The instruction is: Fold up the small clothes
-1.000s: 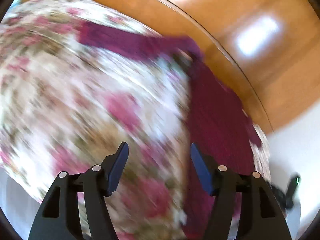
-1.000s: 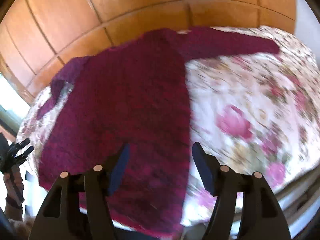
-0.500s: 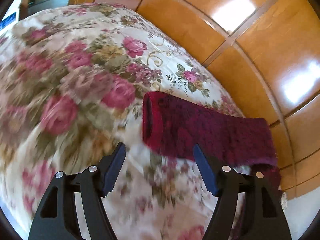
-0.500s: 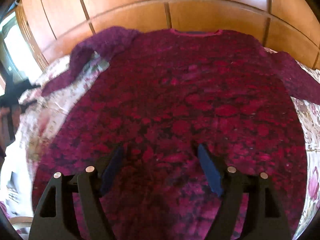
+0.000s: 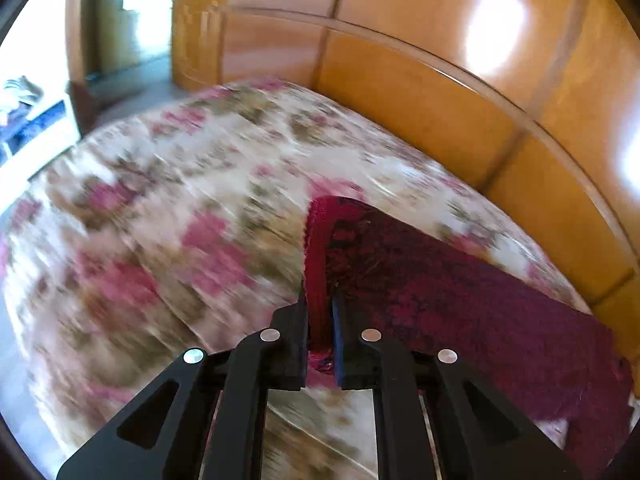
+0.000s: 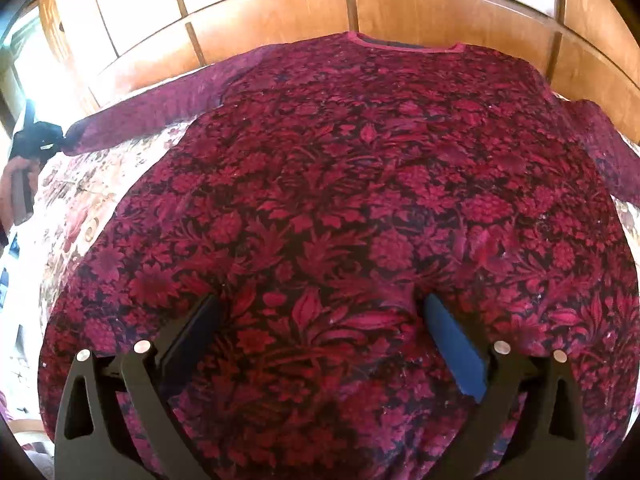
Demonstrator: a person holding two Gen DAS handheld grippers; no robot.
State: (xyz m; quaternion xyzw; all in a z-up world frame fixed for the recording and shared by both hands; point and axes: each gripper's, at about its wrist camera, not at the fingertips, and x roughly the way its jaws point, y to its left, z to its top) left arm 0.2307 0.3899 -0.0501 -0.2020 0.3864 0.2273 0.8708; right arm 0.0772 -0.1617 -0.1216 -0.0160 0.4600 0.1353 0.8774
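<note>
Floral bedspread (image 5: 168, 240) under me, my left gripper (image 5: 319, 304) has just closed and pinches the sleeve cuff (image 5: 316, 248) of the maroon sweater (image 6: 360, 200) spread flat, my right gripper (image 6: 320, 316) has just widened, nothing clamped, wood headboard (image 6: 280, 12) behind.

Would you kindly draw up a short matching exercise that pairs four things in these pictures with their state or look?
1. left tool
2. right tool
3. sweater
4. bedspread

a. cream with pink roses
b. spread flat, dark red floral
c. wide open above the cloth
d. shut on the sleeve cuff

Pairs: 1-d, 2-c, 3-b, 4-a
</note>
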